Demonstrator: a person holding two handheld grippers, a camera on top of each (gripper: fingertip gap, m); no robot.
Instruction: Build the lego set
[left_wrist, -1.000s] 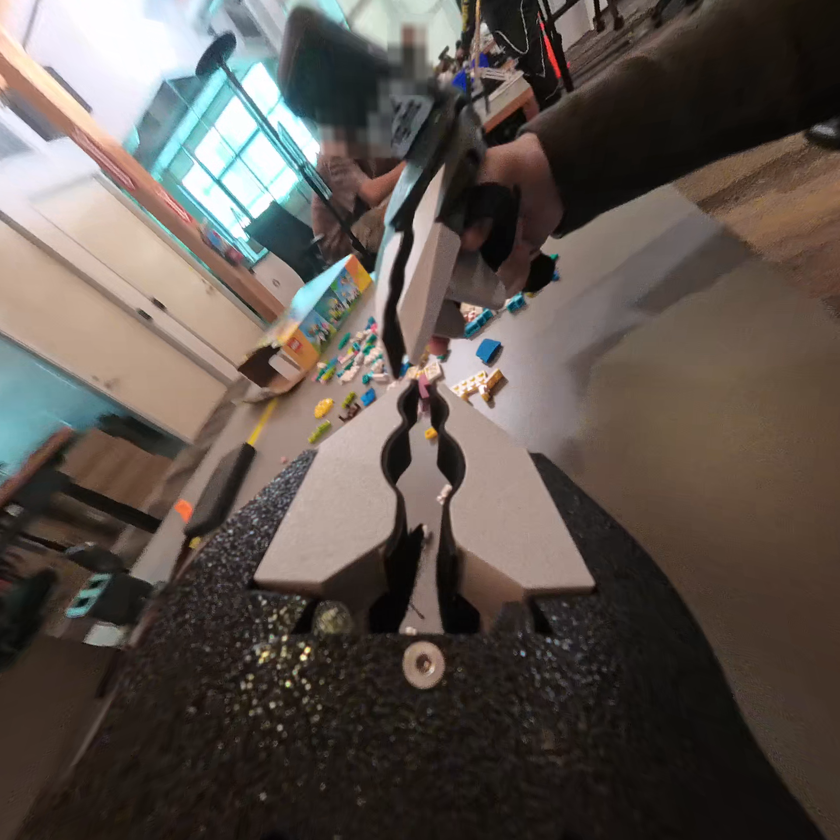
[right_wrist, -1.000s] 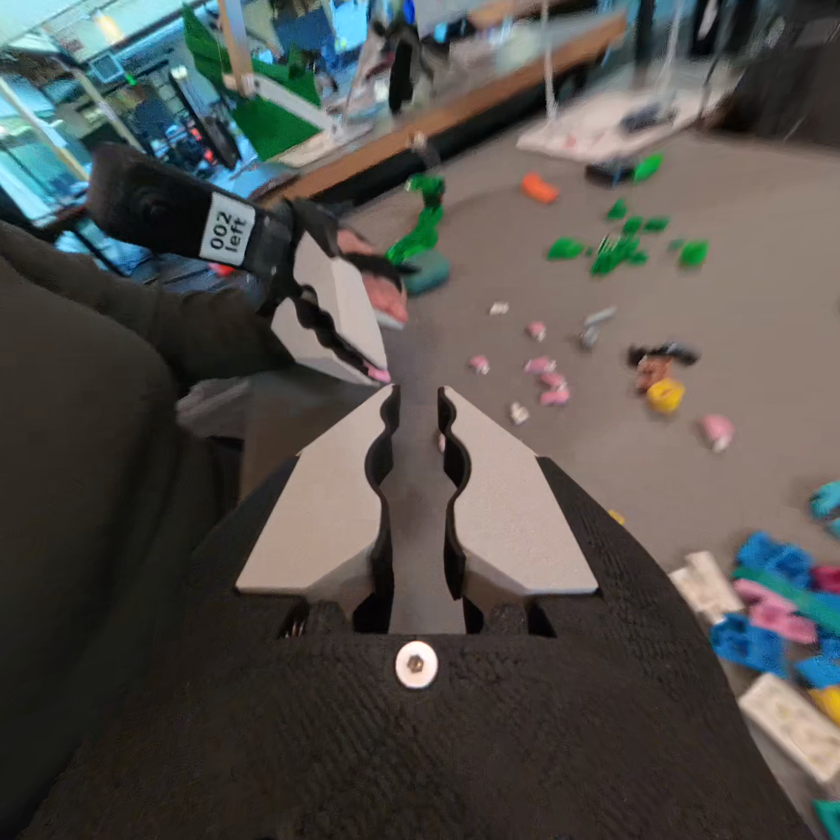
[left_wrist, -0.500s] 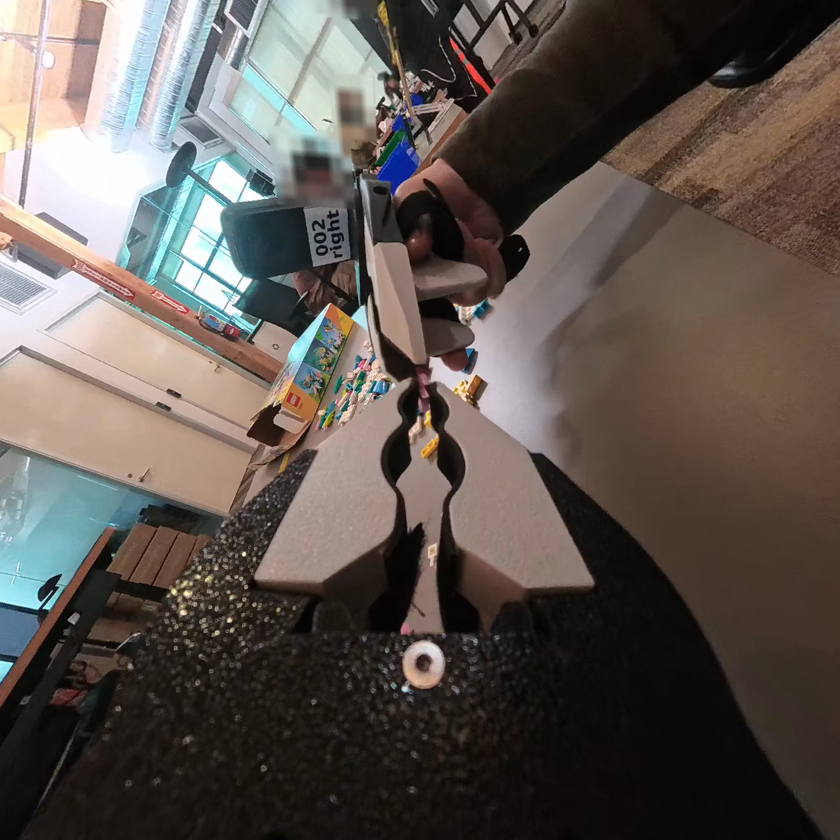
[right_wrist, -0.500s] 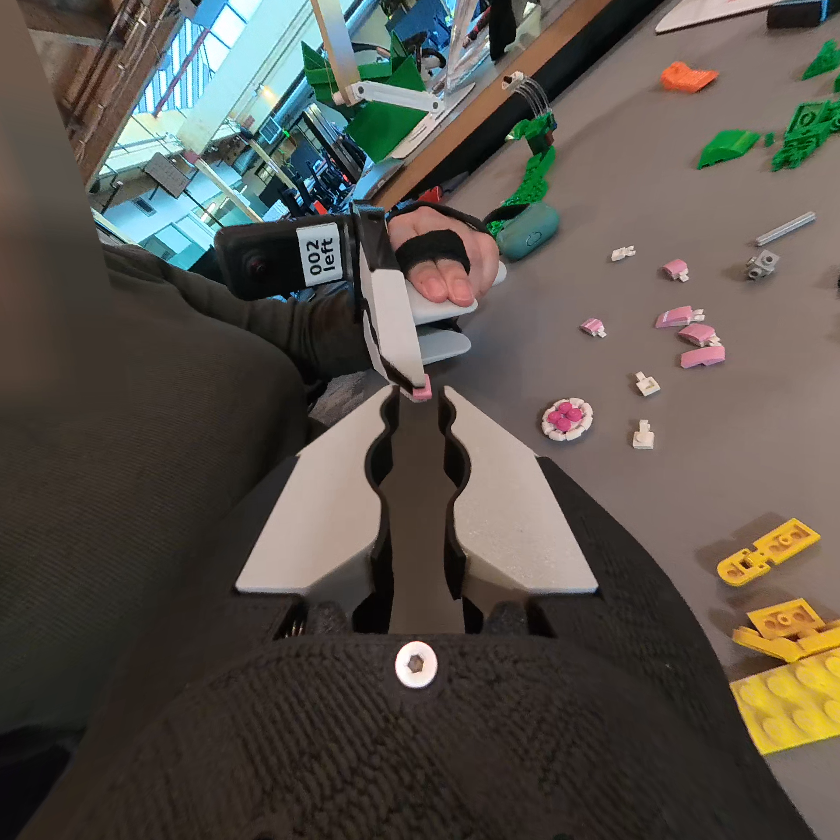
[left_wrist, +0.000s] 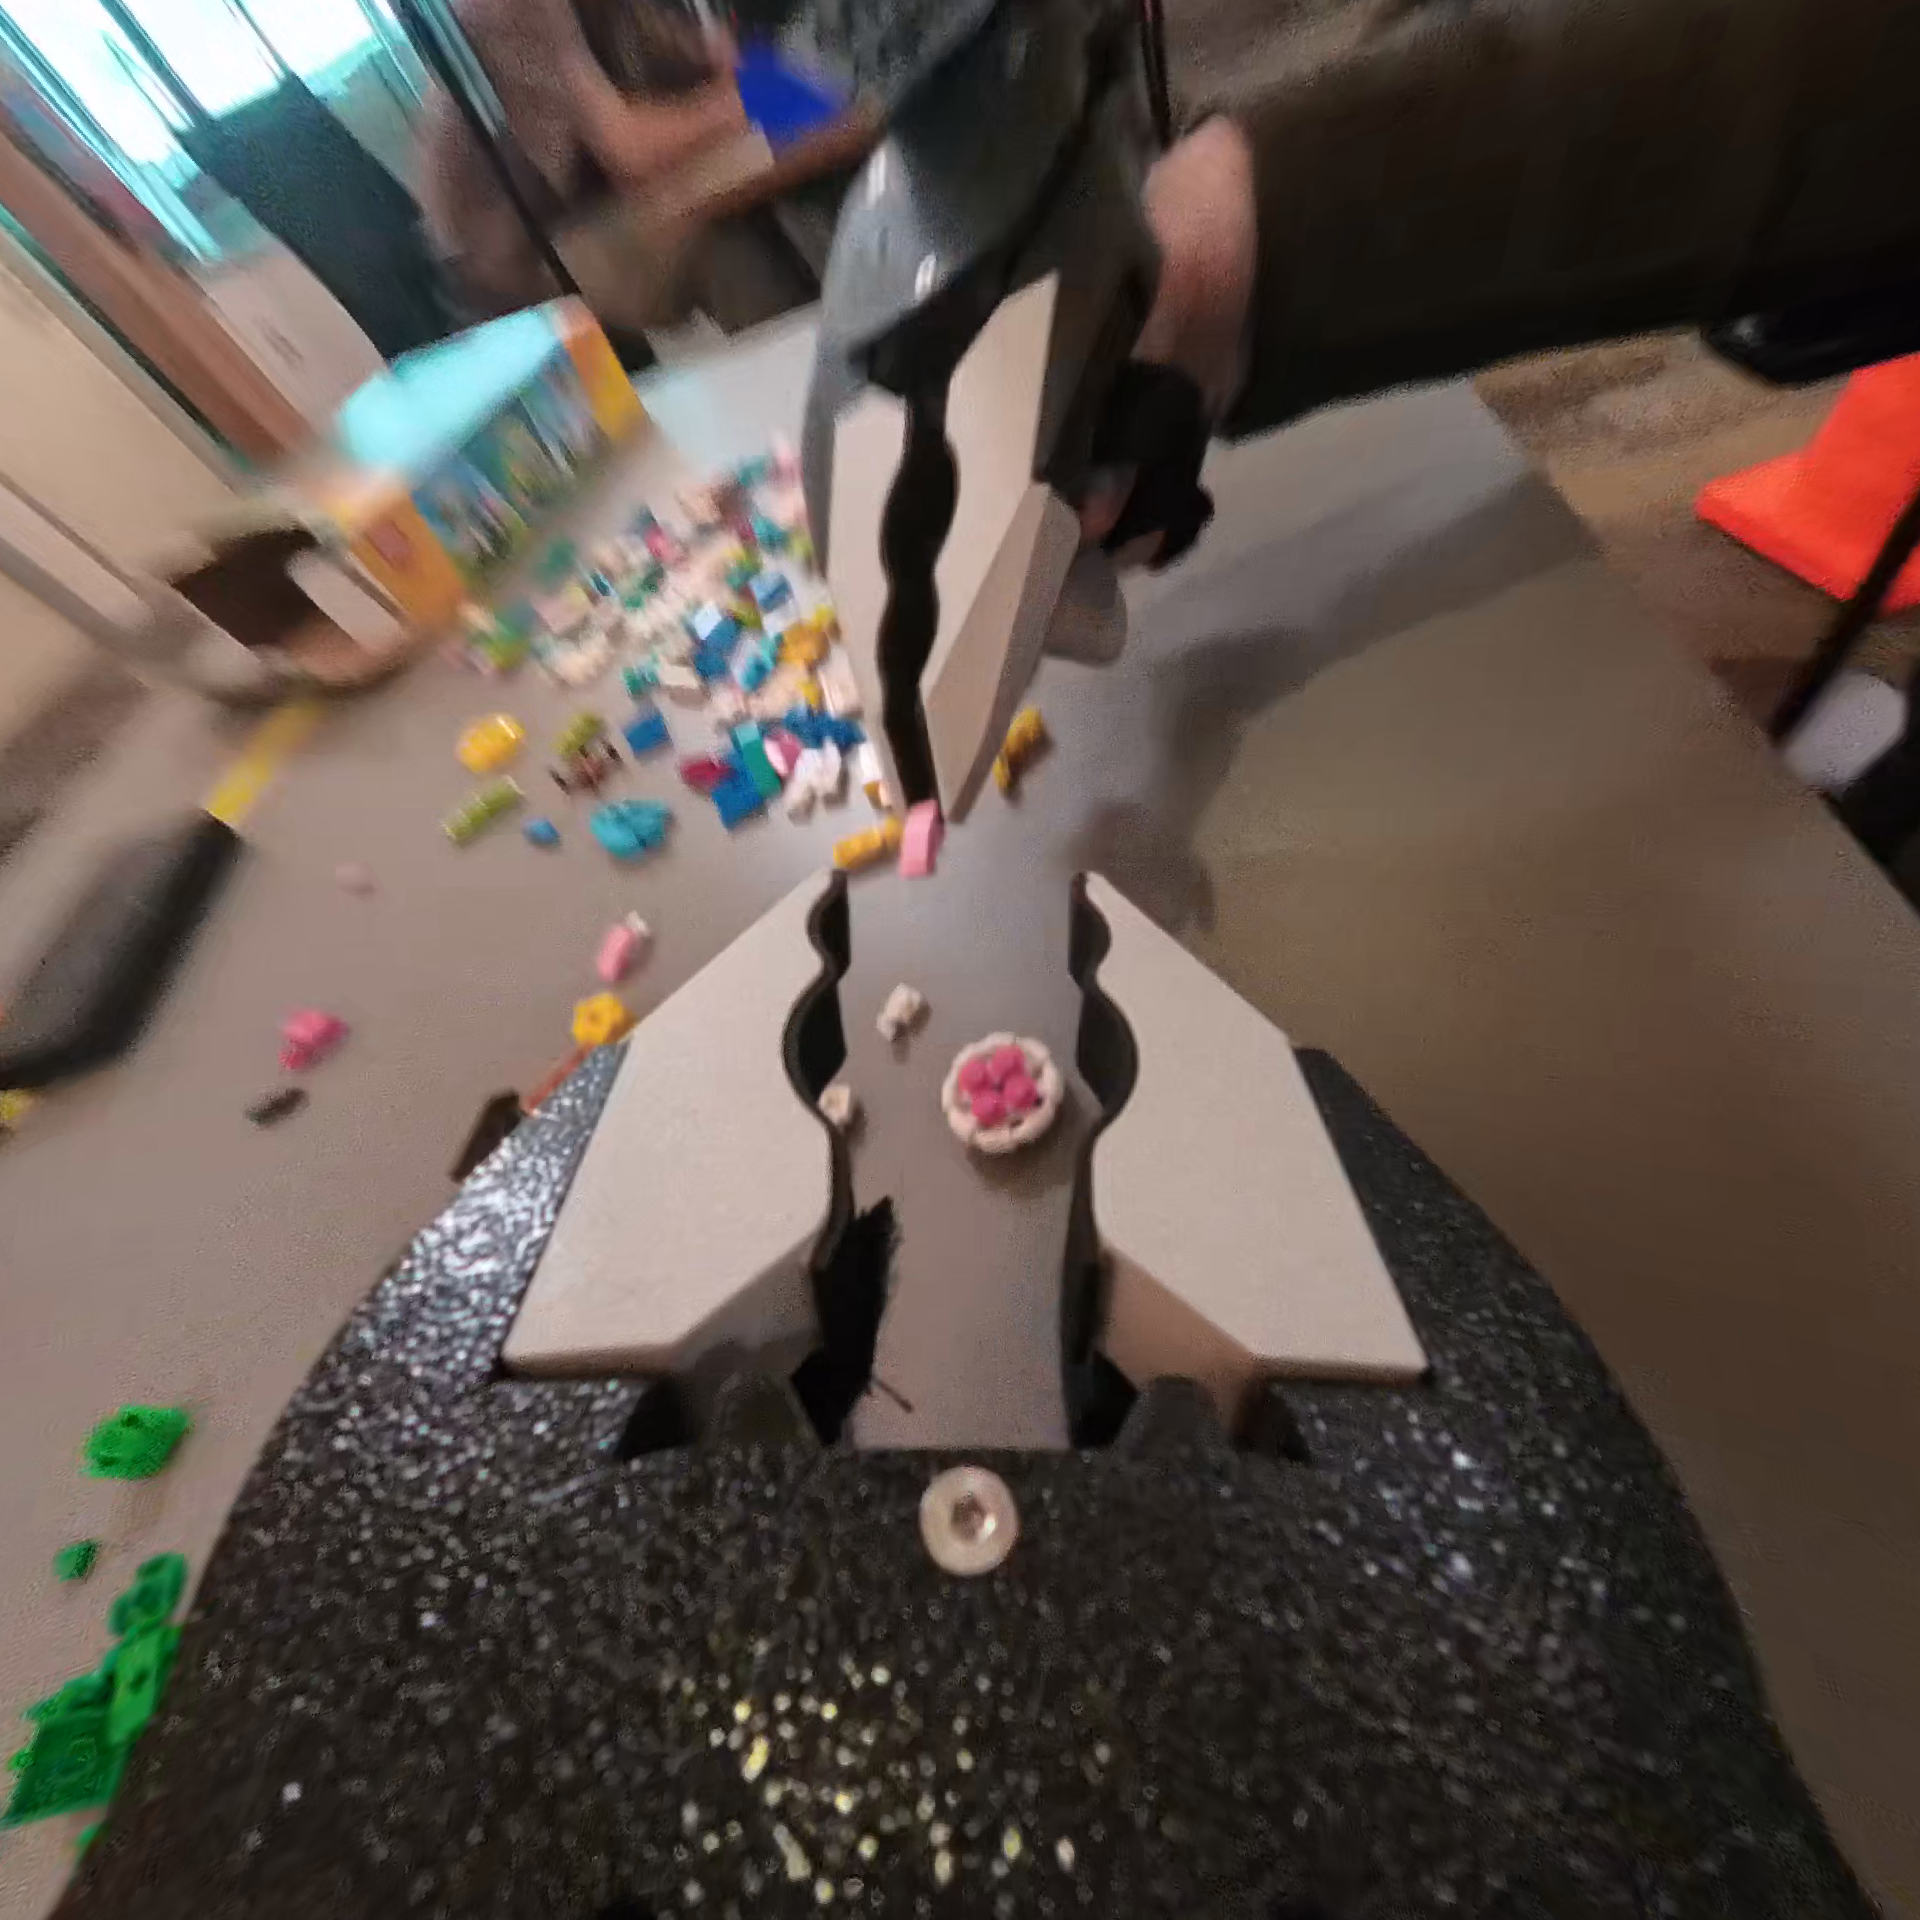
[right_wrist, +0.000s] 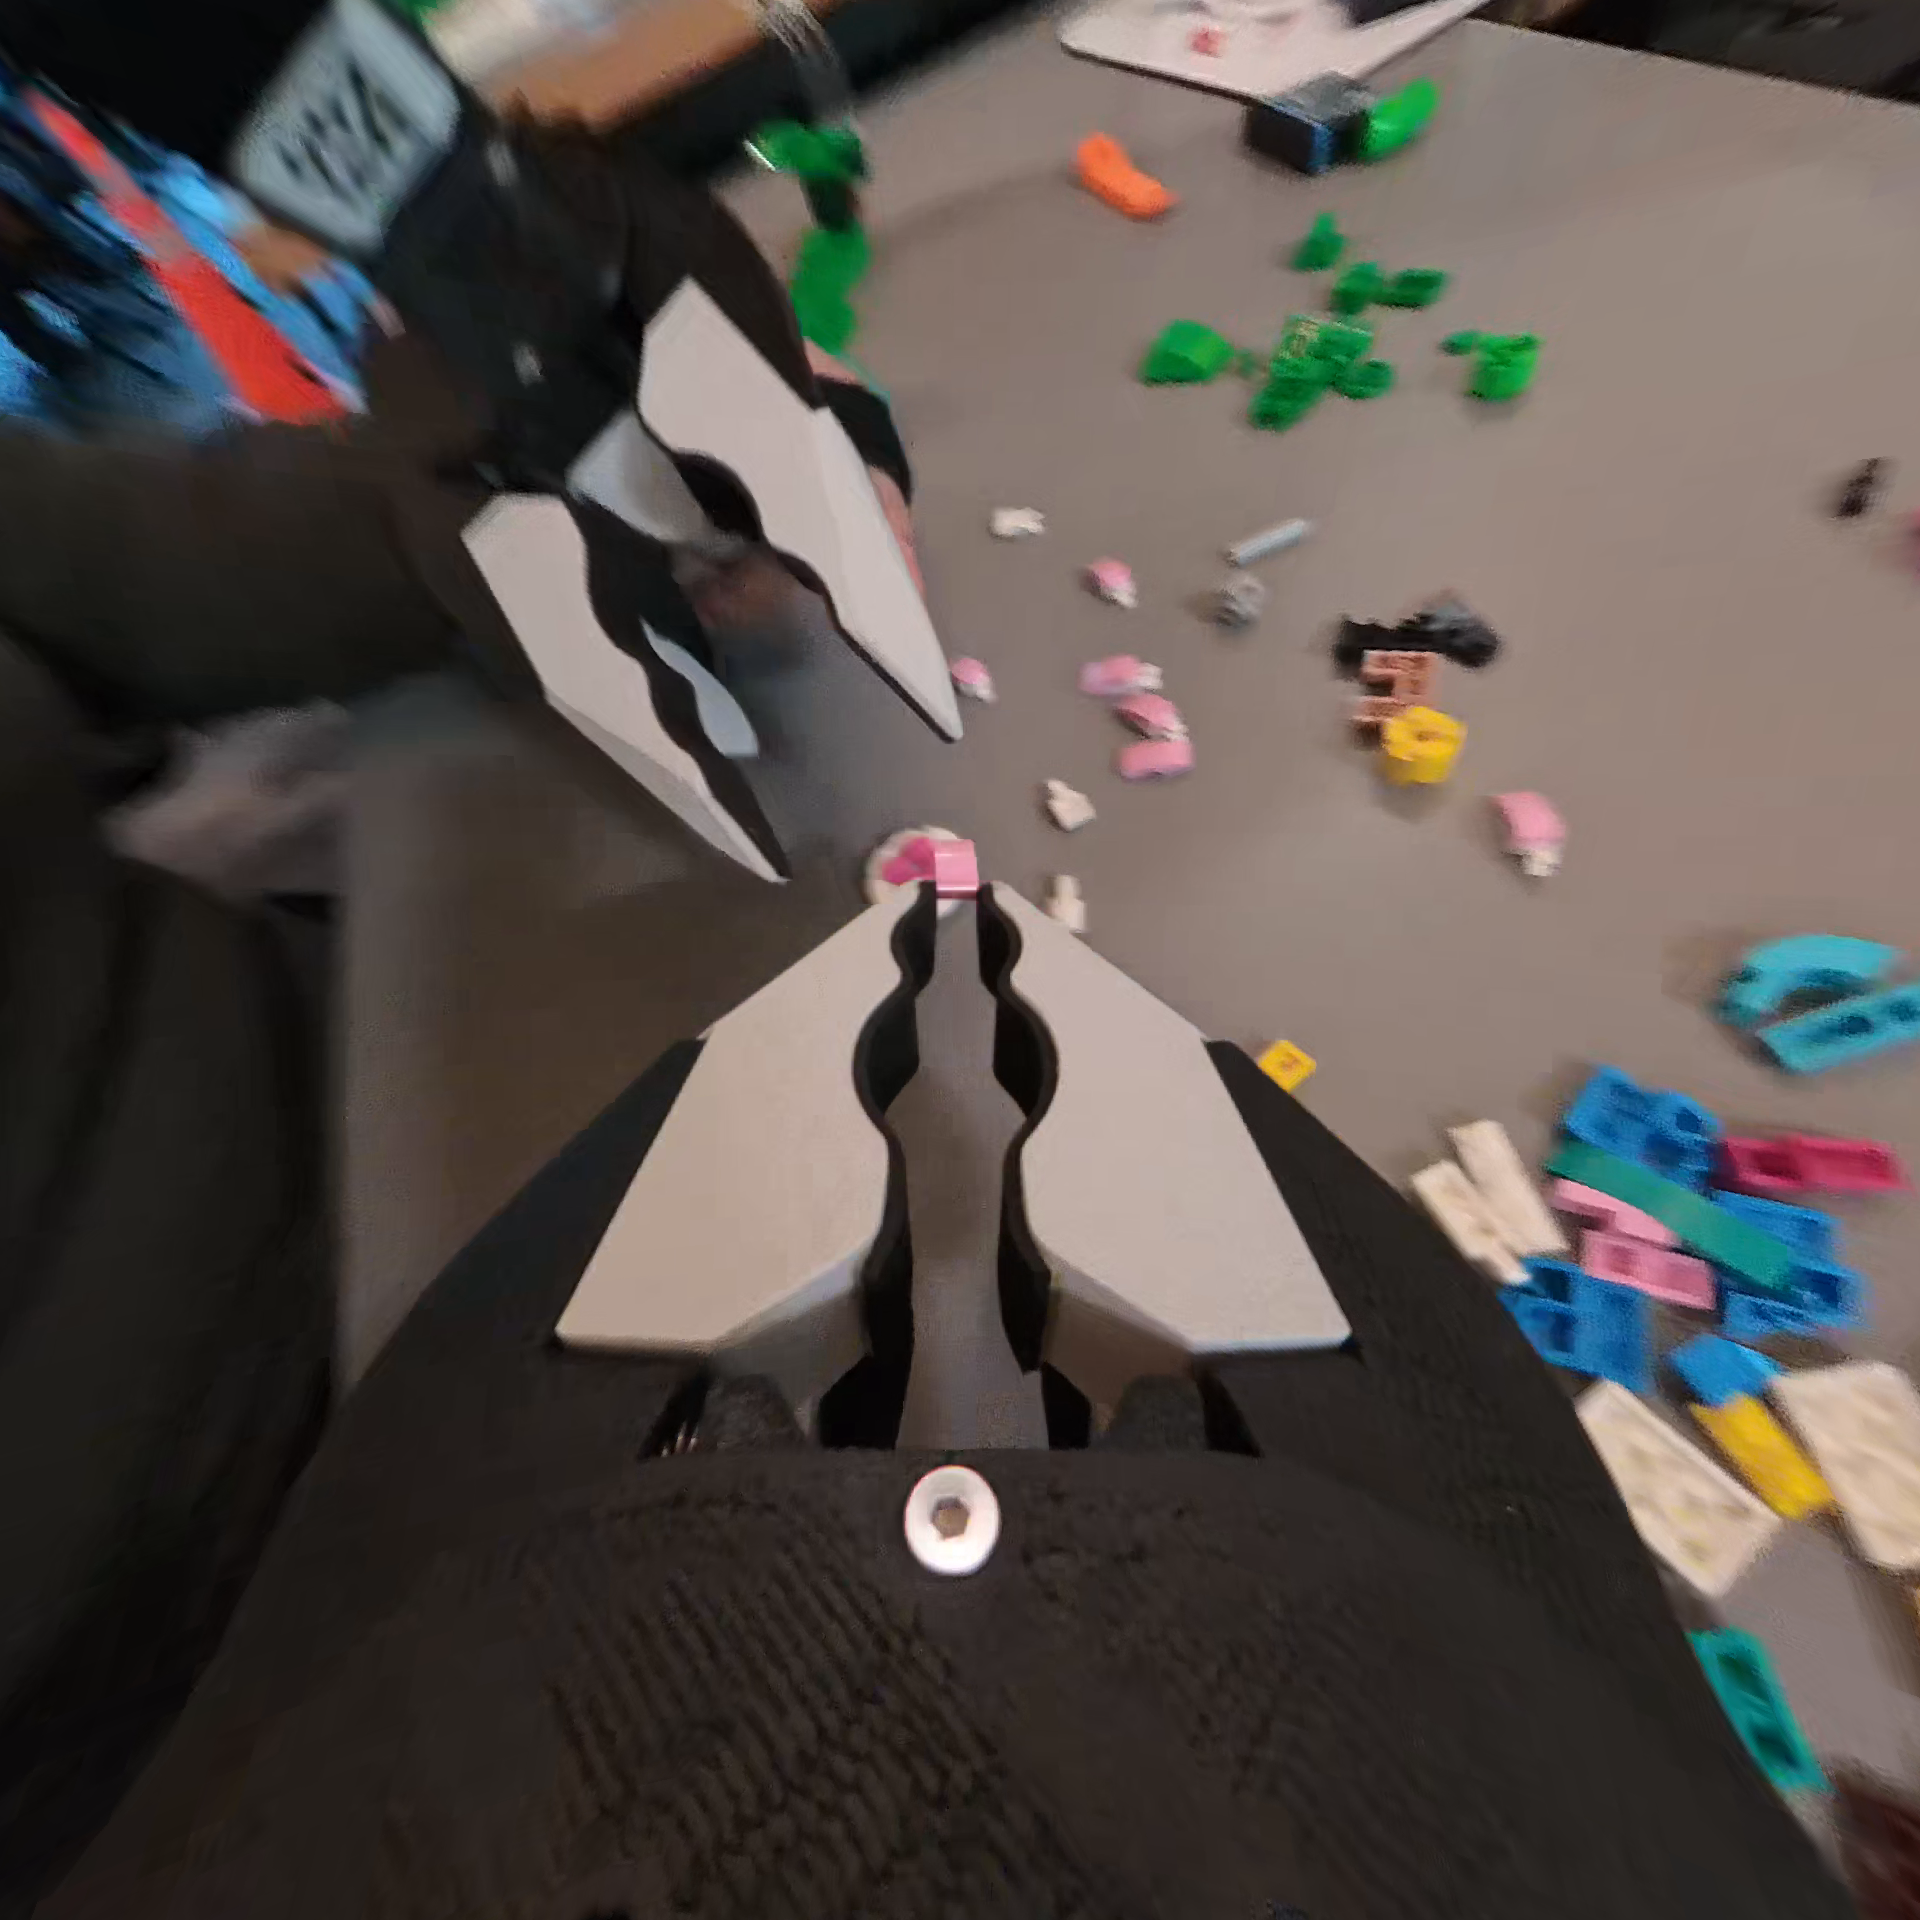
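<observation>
Pink brick (right_wrist: 954, 867) | pinched at right gripper (right_wrist: 951, 902) tips | left gripper (left_wrist: 961, 883) spread, empty | round pie piece (left_wrist: 1003, 1096) between its fingers | lower squarely, press gently

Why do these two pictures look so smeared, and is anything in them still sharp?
Left wrist view: far brick pile and box streaked by motion blur; left gripper and round pink piece crisp. Right wrist view: right gripper fairly sharp, green bricks smeared; wide lens bends the edges.
</observation>
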